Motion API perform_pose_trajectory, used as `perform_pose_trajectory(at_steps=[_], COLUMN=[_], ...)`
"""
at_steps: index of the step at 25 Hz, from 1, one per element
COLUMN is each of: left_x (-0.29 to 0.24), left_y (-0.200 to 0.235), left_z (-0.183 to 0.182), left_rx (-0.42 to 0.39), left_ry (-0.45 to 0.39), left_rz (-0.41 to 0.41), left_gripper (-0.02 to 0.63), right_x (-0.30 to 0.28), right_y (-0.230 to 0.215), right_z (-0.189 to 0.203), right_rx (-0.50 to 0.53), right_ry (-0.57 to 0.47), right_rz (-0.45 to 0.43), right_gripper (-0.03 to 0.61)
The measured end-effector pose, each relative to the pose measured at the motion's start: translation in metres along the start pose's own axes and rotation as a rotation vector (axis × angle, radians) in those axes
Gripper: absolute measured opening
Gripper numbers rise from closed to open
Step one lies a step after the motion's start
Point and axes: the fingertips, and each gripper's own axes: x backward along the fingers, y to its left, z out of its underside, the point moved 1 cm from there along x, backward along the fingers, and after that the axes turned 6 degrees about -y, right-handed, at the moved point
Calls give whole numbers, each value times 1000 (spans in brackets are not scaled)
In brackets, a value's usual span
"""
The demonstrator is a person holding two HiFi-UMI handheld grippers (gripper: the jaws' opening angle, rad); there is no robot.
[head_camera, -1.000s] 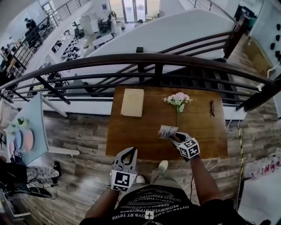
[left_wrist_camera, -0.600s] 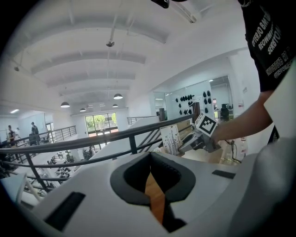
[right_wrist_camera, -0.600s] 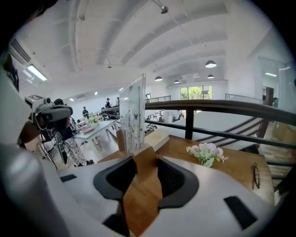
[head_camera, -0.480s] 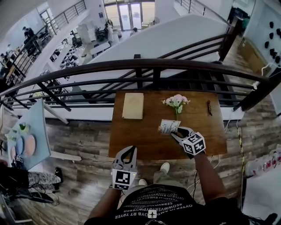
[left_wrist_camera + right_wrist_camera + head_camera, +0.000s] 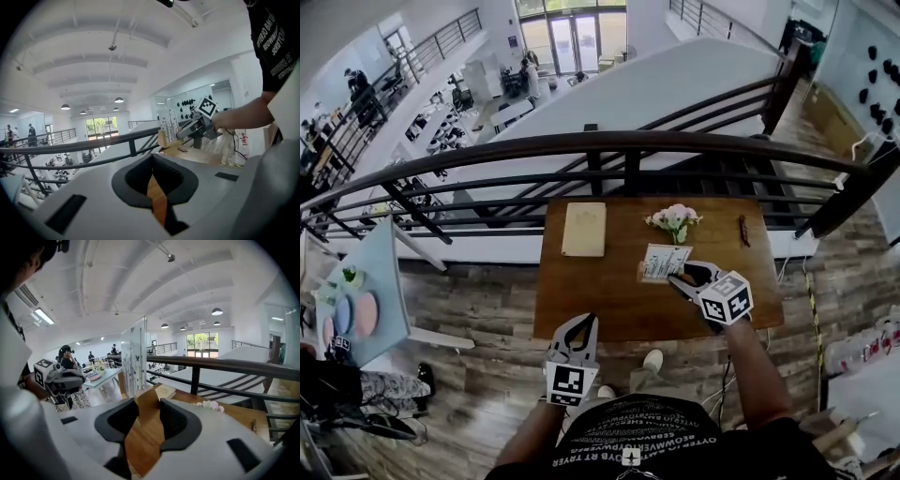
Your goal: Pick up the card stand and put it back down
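The card stand [image 5: 661,262] is a pale printed card upright in a small wooden block. My right gripper [image 5: 684,275] is shut on that block and holds it slightly above the brown table [image 5: 581,300], right of centre. In the right gripper view the block [image 5: 146,404] sits between the dark pads of the right gripper [image 5: 149,417], and the card [image 5: 135,357] rises behind it. My left gripper [image 5: 579,325] hangs off the table's near edge, by my body, with nothing in it. Only a thin slit shows between the jaws of the left gripper [image 5: 153,187].
A beige book [image 5: 584,228] lies at the table's back left. Pink flowers [image 5: 675,217] and a small dark object [image 5: 744,231] lie at the back. A dark railing [image 5: 600,145] runs behind the table. A light blue table [image 5: 375,281] stands to the left.
My right gripper has carried the card stand up and away from me, toward the flowers. The left gripper has stayed near my body.
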Motion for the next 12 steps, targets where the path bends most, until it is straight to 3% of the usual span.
perform_pose_trajectory(at_steps=[12], left_x=[-3], left_y=[-20], left_z=[5], left_rx=[-13], left_ry=[6], left_rz=[65], left_gripper=[26], right_x=[19], right_y=[4], right_z=[-44], right_rx=[23], right_ry=[-56], right_rz=[26], right_gripper=[163])
